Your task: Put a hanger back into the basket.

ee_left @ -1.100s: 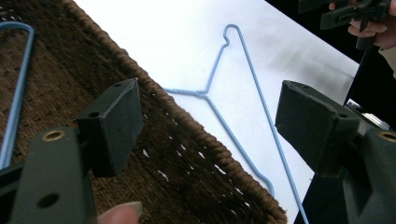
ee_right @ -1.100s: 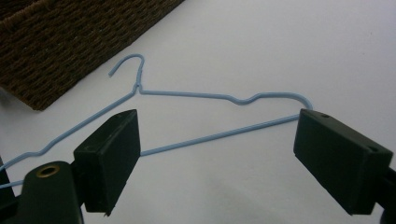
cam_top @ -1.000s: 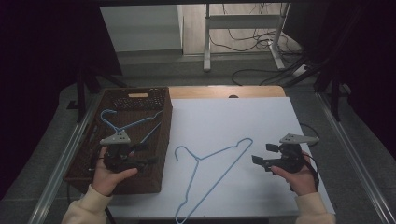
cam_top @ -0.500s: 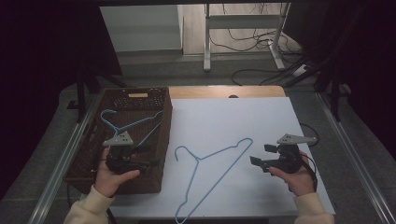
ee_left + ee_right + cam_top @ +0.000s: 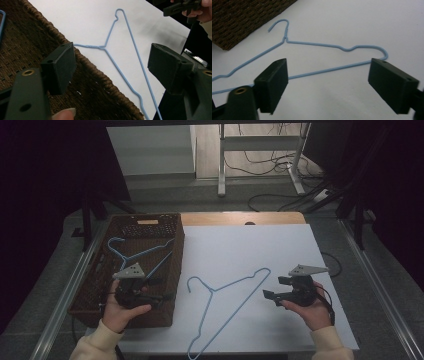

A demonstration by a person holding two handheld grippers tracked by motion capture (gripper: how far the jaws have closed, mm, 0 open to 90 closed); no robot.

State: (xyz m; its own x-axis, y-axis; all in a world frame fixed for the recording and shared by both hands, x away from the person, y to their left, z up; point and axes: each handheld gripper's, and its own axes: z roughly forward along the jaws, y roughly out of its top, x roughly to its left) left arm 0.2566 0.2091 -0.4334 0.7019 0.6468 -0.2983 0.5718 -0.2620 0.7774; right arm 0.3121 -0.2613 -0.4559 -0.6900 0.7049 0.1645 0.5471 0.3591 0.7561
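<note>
On the white table (image 5: 280, 245), a blue hanger (image 5: 227, 305) lies unlabelled.

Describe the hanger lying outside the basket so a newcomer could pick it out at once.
Start at the white sheet covering the table, right of the brown wicker basket. The light blue wire hanger lies flat on it, hook toward the basket. Unlike its blue twin inside the basket, it rests on bare white.

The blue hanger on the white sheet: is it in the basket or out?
Out. The blue hanger lies flat on the white sheet, beside the wicker basket.
</note>
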